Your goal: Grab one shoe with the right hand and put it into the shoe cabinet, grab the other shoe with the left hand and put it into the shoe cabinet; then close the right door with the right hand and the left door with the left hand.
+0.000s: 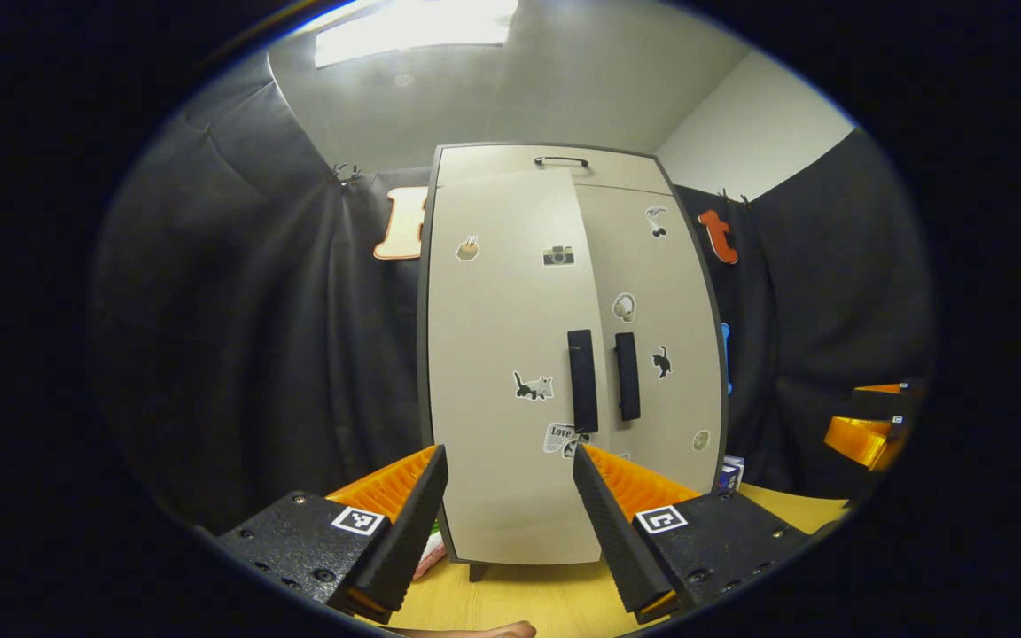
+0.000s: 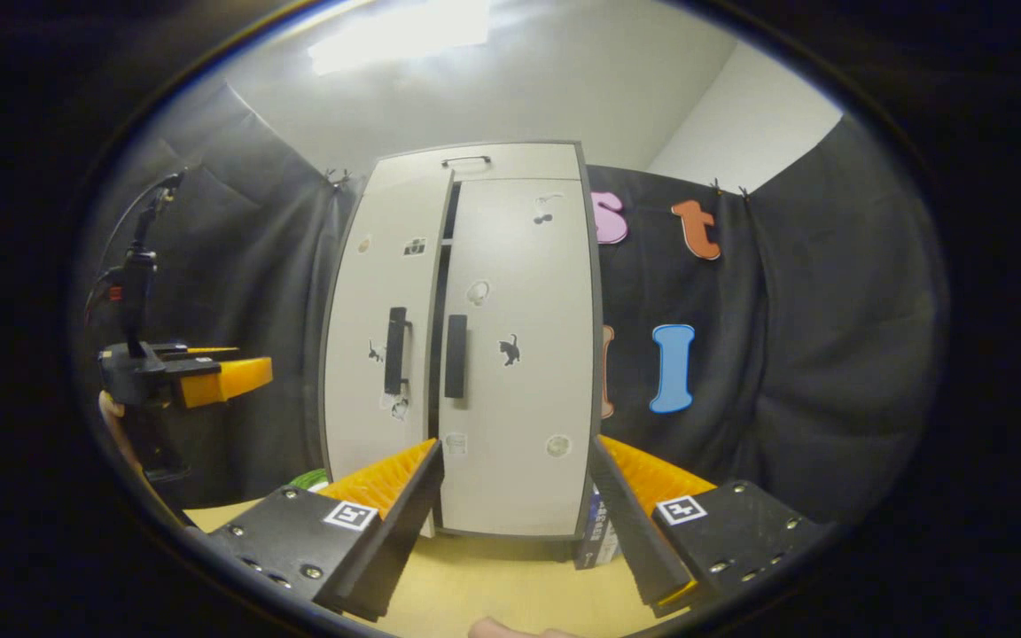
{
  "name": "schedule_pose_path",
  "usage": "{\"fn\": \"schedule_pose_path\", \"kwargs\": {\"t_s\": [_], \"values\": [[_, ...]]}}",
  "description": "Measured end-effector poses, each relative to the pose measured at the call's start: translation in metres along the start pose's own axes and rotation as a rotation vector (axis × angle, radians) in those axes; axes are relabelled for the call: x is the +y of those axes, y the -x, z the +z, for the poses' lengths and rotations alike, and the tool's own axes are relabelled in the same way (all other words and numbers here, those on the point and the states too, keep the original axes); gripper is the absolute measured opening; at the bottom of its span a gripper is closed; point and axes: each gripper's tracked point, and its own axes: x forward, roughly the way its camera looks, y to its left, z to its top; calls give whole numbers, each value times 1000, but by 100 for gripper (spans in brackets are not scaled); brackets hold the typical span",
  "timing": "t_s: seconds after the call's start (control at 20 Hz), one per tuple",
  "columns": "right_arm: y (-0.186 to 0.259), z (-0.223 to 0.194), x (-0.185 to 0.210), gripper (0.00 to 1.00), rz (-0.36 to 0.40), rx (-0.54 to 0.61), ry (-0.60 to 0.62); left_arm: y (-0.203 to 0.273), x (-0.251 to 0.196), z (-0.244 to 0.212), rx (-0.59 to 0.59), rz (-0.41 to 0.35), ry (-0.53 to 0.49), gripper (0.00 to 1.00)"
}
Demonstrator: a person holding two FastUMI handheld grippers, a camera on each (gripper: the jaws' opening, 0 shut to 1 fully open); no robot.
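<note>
Left gripper (image 1: 510,505): you are holding it with the jaws standing wide apart, nothing between the fingers and nothing touching them.
Right gripper (image 2: 515,501): you are holding it just as wide open, gripping nothing, its fingers clear of everything.
Shoe cabinet (image 1: 564,354): it is standing straight ahead of your left gripper, upright on the wooden table (image 1: 510,602), filling the gap between the fingers.
Left door (image 1: 502,372): it is sitting not quite flush; from the right gripper view a dark slit is showing between it and the right door, widest near the top.
Right door (image 1: 657,337): it is lying flat against the cabinet front, ahead and to the right of your left gripper's fingers.
Handles: the left door handle (image 1: 582,380) and right door handle (image 1: 627,377) are hanging side by side just above the tips of your left gripper's fingers, not touched.
Shoes: they are not visible; you cannot tell from outside where they are lying.
Surroundings: a small box (image 2: 595,532) is standing on the table by the cabinet's lower right corner, close behind your right gripper's right finger; stickers are dotting both doors.
Pose: you are aiming both grippers level at the cabinet front, held back from it. From the right gripper view your left gripper is floating far off to the left, apart from the cabinet.
</note>
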Motion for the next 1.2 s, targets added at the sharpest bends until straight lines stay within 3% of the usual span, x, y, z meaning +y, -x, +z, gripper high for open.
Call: {"fn": "schedule_pose_path", "kwargs": {"t_s": [0.35, 0.6, 0.95, 1.2], "values": [[-3, -1, 10, 99, 21, 6, 1, 16, -24, 2, -28, -33, -3, 87], [-1, 6, 10, 99, 22, -5, 5, 15, -19, -9, 0, -2, 49, 88], [-1, 15, -1, 98, -50, -57, 67, 5, -21, -25, 50, 13, 81, 91], [-2, 19, 4, 94, -46, -100, 68, 3, -36, -19, 19, -18, 104, 92]]}}
